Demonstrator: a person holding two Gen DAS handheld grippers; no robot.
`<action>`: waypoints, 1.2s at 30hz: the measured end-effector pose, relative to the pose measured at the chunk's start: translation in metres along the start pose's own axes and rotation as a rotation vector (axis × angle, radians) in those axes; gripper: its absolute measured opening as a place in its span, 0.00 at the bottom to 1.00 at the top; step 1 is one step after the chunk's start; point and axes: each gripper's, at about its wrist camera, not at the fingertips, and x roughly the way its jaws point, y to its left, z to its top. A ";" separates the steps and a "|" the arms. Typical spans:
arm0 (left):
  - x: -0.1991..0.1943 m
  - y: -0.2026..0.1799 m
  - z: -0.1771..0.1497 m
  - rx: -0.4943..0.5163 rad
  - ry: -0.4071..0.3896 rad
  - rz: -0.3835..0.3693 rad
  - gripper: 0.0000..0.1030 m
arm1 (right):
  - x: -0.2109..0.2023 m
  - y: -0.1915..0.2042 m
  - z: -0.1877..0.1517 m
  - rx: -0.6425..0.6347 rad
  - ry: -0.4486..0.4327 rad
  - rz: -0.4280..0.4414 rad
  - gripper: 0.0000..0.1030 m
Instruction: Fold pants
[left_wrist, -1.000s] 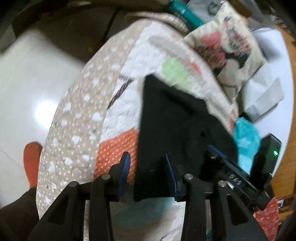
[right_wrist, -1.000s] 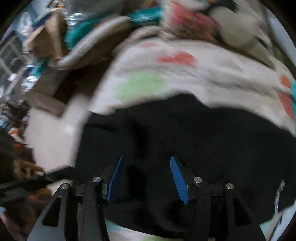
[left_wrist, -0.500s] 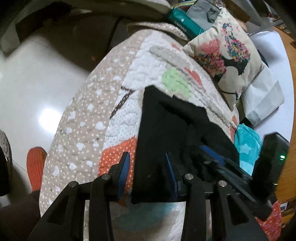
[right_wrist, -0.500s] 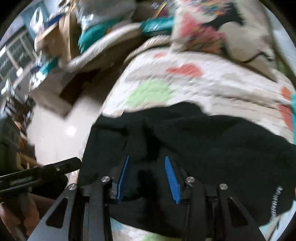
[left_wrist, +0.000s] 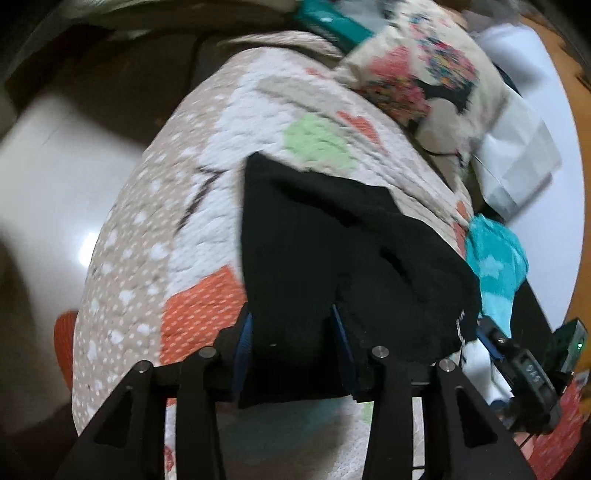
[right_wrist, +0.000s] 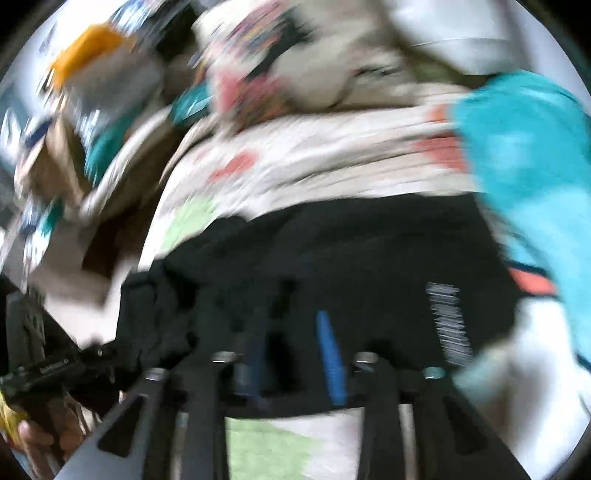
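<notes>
The black pants (left_wrist: 332, 258) lie bunched on a patchwork quilt (left_wrist: 177, 229). In the left wrist view, my left gripper (left_wrist: 291, 336) has its blue-padded fingers either side of the near edge of the pants, with black cloth filling the gap. The right gripper (left_wrist: 491, 343) shows at the lower right of that view, at the pants' right end. In the blurred right wrist view, my right gripper (right_wrist: 291, 354) holds a fold of the pants (right_wrist: 369, 258) between its narrowed fingers. The left gripper (right_wrist: 51, 369) shows at the left edge.
A floral pillow (left_wrist: 424, 74) lies at the far end of the quilt. A turquoise cloth (left_wrist: 491, 266) lies beside the pants on the right. A white bag (left_wrist: 517, 155) lies past it. Pale floor (left_wrist: 48, 177) drops off on the left.
Both grippers have closed in on the pants' near edge; the cloth now fills the left gripper's gap. The right gripper's fingers have narrowed, and it is moving fast, blurring its view.
</notes>
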 end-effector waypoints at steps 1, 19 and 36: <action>-0.001 -0.010 0.001 0.046 -0.014 0.006 0.40 | -0.007 -0.011 -0.003 0.046 -0.023 -0.004 0.48; 0.107 -0.270 0.039 0.612 0.141 -0.111 0.56 | 0.016 -0.102 -0.029 0.454 -0.075 -0.004 0.50; 0.223 -0.334 0.021 0.833 0.350 -0.111 0.30 | 0.037 -0.100 -0.007 0.358 -0.085 0.022 0.19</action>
